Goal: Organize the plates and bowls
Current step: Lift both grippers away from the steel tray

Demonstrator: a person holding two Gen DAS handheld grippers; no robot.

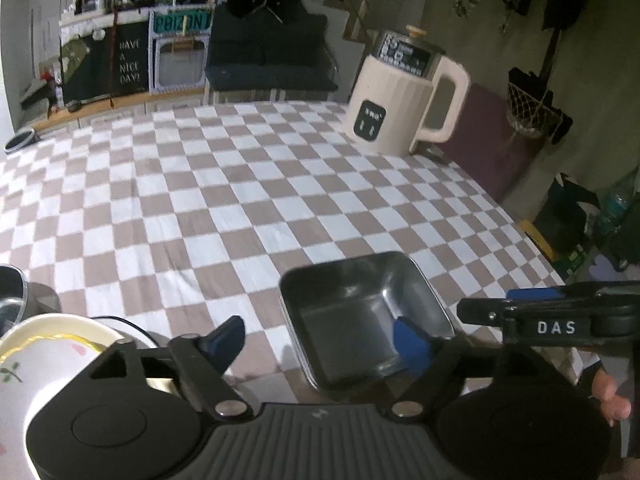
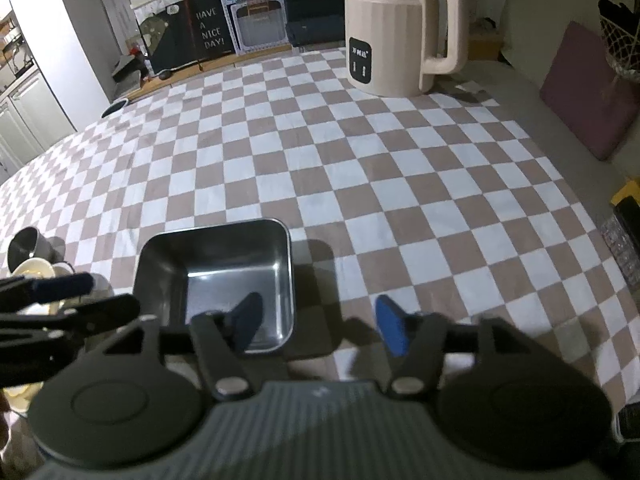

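Note:
A square steel bowl [image 1: 360,312] sits on the checkered tablecloth near the front edge; it also shows in the right wrist view [image 2: 224,268]. My left gripper [image 1: 320,340] is open above its near left wall, the right pad over the bowl's inside. My right gripper [image 2: 320,328] is open, its jaws straddling the bowl's near right wall. A white floral bowl [image 1: 44,356] with a gold rim sits at the left, stacked on other dishes [image 2: 34,272]. A small steel cup [image 2: 24,244] stands behind them.
A cream electric kettle [image 1: 404,96] stands at the table's far right, also in the right wrist view [image 2: 396,28]. The table's right edge [image 1: 520,220] drops to a purple cushion [image 2: 592,92]. Shelves and a signboard stand beyond the far edge.

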